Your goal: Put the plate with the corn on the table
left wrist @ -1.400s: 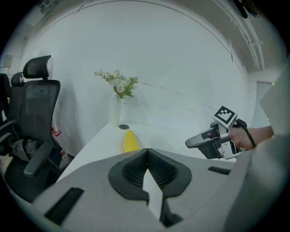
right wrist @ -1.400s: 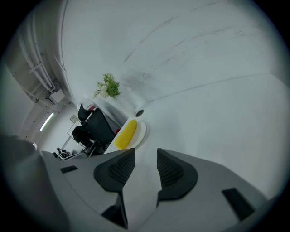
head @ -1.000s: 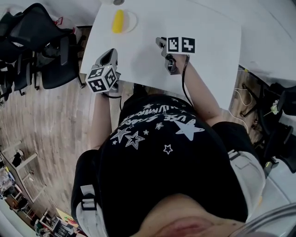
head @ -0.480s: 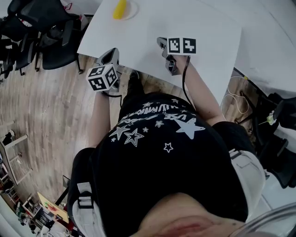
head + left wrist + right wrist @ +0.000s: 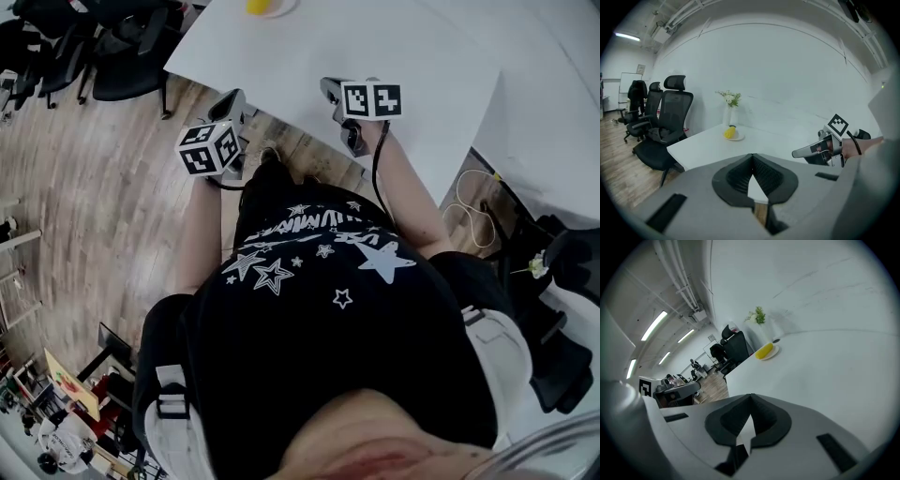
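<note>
A yellow corn cob (image 5: 260,6) lies on a small white plate (image 5: 278,11) at the far left part of the white table (image 5: 412,56), cut by the top edge of the head view. Each gripper view shows the corn (image 5: 729,133) (image 5: 764,351) far ahead on its plate (image 5: 736,138) (image 5: 773,351). My left gripper (image 5: 234,101) hangs over the floor just off the table's near edge, shut and empty (image 5: 753,156). My right gripper (image 5: 328,87) is at the near edge, shut with nothing in it (image 5: 751,400). Both are well short of the plate.
A white vase with flowers (image 5: 729,101) stands just behind the plate. Black office chairs (image 5: 112,47) crowd the floor left of the table. Cables (image 5: 469,202) lie on the floor at the right. A second white table (image 5: 553,122) adjoins on the right.
The person and both grippers have drawn back from the table. The plate with the corn has slid toward the top edge of the head view, and the left gripper now hangs over the floor.
</note>
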`<state>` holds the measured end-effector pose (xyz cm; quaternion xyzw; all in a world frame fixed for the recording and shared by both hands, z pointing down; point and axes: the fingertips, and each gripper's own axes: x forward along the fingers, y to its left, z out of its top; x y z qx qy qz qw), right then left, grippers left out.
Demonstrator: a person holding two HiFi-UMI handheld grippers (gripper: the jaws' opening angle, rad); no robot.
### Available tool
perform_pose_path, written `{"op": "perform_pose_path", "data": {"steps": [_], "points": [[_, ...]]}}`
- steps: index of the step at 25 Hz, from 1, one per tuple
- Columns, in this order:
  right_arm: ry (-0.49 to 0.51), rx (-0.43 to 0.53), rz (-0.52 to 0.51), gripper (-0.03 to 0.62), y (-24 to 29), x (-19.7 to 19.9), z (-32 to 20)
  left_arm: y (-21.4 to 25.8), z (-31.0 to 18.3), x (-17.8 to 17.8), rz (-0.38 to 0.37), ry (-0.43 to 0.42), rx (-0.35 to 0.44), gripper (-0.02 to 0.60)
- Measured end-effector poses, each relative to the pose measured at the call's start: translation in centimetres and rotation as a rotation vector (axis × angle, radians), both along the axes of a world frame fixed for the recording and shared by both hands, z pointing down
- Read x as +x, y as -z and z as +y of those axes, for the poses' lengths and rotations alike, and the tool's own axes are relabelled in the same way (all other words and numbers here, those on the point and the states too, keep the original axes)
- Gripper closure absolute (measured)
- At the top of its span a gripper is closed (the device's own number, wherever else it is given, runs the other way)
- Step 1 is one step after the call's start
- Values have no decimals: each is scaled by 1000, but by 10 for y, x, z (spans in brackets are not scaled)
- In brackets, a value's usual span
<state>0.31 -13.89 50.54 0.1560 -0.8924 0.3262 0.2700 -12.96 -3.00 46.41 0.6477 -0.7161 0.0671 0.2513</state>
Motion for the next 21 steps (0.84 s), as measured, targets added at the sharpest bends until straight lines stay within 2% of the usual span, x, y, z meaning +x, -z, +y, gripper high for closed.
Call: {"op": "perform_pose_path", "data": {"steps": [7, 11, 15, 21], "points": [[45, 20, -10, 588, 5, -11, 11, -7, 30, 2, 27, 52, -25, 575], [51, -3, -12, 588, -3, -11, 20, -20, 40, 9, 52, 52, -48, 575], [66, -9, -11, 588, -5, -14, 42, -20, 58, 12, 63, 60, -42, 575], [71, 41, -46, 588, 15, -26, 66, -8, 89, -1, 54, 72, -12, 575]]}}
